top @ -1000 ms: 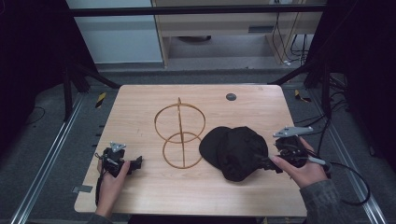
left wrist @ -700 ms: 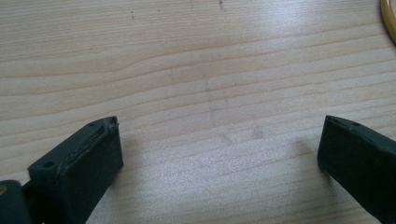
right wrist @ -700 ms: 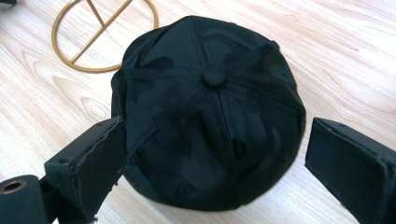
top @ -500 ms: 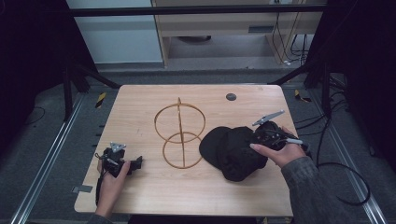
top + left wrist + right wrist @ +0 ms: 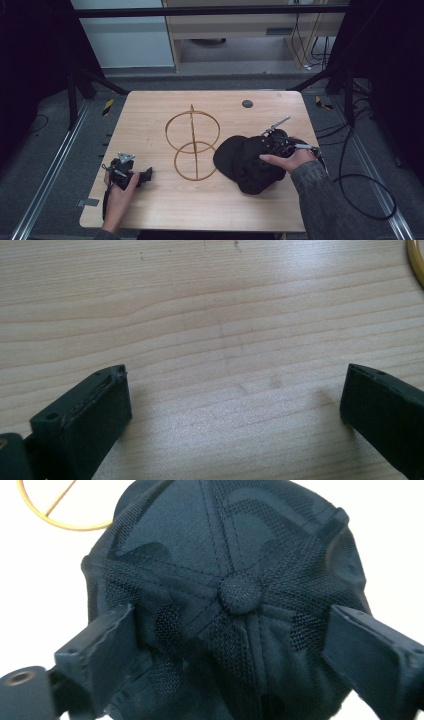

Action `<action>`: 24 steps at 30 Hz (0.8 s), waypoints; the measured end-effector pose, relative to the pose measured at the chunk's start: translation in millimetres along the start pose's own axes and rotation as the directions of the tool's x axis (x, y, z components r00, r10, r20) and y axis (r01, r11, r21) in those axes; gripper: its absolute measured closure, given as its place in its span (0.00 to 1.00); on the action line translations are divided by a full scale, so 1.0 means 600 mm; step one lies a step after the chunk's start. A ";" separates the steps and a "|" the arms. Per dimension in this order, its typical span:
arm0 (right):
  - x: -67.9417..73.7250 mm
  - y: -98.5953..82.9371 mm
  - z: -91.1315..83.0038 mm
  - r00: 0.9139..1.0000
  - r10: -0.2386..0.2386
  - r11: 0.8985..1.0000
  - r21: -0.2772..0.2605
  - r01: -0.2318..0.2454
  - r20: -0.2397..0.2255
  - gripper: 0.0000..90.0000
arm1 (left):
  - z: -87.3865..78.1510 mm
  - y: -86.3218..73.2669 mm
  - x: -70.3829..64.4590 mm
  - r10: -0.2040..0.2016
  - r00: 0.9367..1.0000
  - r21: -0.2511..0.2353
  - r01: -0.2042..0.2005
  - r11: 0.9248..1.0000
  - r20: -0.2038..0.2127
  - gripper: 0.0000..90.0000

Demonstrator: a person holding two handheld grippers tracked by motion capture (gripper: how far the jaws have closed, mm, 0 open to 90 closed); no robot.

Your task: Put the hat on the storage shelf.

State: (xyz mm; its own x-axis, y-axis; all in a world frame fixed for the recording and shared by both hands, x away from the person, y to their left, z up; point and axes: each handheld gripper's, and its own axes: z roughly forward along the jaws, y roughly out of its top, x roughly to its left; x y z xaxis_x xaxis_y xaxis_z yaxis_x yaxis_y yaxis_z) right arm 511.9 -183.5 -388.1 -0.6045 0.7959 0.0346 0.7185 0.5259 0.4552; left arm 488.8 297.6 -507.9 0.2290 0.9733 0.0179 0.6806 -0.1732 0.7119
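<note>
A black mesh cap (image 5: pixel 242 160) lies crown up on the right half of the wooden table (image 5: pixel 150 107); its top button (image 5: pixel 240 593) is centred in the right gripper view. My right gripper (image 5: pixel 265 146) hovers over the crown, open, one jaw on each side of the button (image 5: pixel 240 630). A gold wire stand (image 5: pixel 191 142) of two rings on a rod stands at the table's middle, left of the cap. My left gripper (image 5: pixel 142 176) rests open near the front left edge, with bare wood between its jaws (image 5: pixel 235 390).
A small dark round disc (image 5: pixel 247 103) sits near the table's far edge. Cables (image 5: pixel 360 185) trail off the right side to the floor. A metal frame and shelving stand behind the table.
My right gripper has moved left from the table's right edge onto the cap's crown. The left gripper has stayed put.
</note>
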 end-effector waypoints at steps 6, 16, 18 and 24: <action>-0.007 -0.002 0.006 0.999 -0.005 1.000 0.014 0.005 -0.042 0.33 | 0.000 0.000 0.000 0.000 1.000 0.000 0.000 1.000 0.000 0.00; -0.015 -0.005 0.010 0.997 -0.033 0.999 0.004 0.034 -0.070 0.79 | 0.000 0.000 0.000 0.000 1.000 0.000 0.000 1.000 0.000 0.00; -0.016 -0.004 0.008 0.996 -0.040 0.999 -0.001 0.040 -0.081 0.87 | 0.000 0.000 0.000 0.000 1.000 0.000 0.000 1.000 0.000 0.00; -0.016 0.000 0.003 0.995 -0.041 0.999 0.009 0.042 -0.088 0.93 | 0.000 0.000 0.000 0.000 1.000 0.000 0.000 1.000 0.000 0.00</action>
State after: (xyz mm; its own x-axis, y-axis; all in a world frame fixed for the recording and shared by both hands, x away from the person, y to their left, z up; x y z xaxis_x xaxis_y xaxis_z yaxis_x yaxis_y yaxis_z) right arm 518.2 -190.8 -389.9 -0.6615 0.7441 0.0935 0.6953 0.5618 0.4483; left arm 488.9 297.5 -507.9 0.2291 0.9732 0.0180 0.6808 -0.1734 0.7117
